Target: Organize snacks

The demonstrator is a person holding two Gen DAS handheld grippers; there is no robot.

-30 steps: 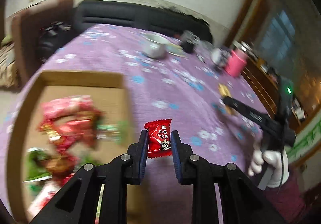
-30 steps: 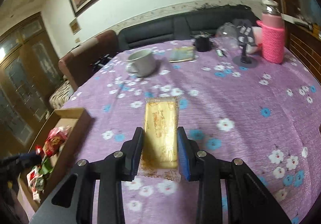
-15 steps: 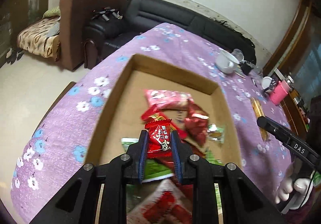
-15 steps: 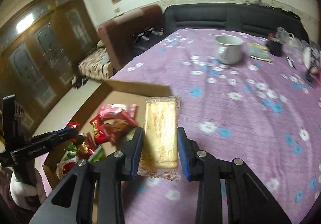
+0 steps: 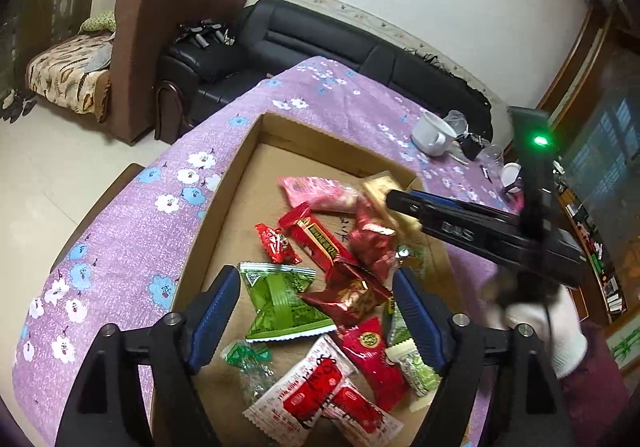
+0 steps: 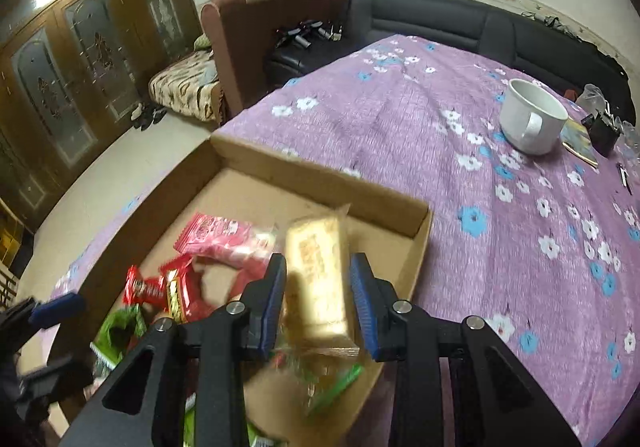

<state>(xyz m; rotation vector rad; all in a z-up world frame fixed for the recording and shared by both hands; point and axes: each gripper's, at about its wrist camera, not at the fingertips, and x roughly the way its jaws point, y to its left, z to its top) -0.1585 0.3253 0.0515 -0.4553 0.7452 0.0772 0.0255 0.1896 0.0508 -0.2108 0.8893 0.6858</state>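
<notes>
A cardboard box (image 5: pixel 256 135) on the purple flowered tablecloth holds several wrapped snacks. My left gripper (image 5: pixel 320 313) hangs over the box. Its jaws are opening, with nothing pressed between them and only loose packets below. A small red candy (image 5: pixel 276 243) lies free on the box floor, just ahead of the green packet (image 5: pixel 280 303). My right gripper (image 6: pixel 320 301) is shut on a long yellow packet (image 6: pixel 318 267) and holds it over the right half of the box (image 6: pixel 320 175). The left wrist view shows the yellow packet (image 5: pixel 378 187) above the pink packet (image 5: pixel 316 193).
A white mug (image 6: pixel 528 123) stands further back on the tablecloth (image 6: pixel 400 119), with small dark items beside it. The table's left edge drops to a pale floor. A brown armchair (image 5: pixel 160 27) and a black sofa (image 5: pixel 320 35) stand behind. A white-gloved hand (image 5: pixel 560 331) holds the right gripper.
My left gripper has opened wide and let go of the small red candy, which now lies in the box. My right gripper has carried the yellow packet leftward to above the box.
</notes>
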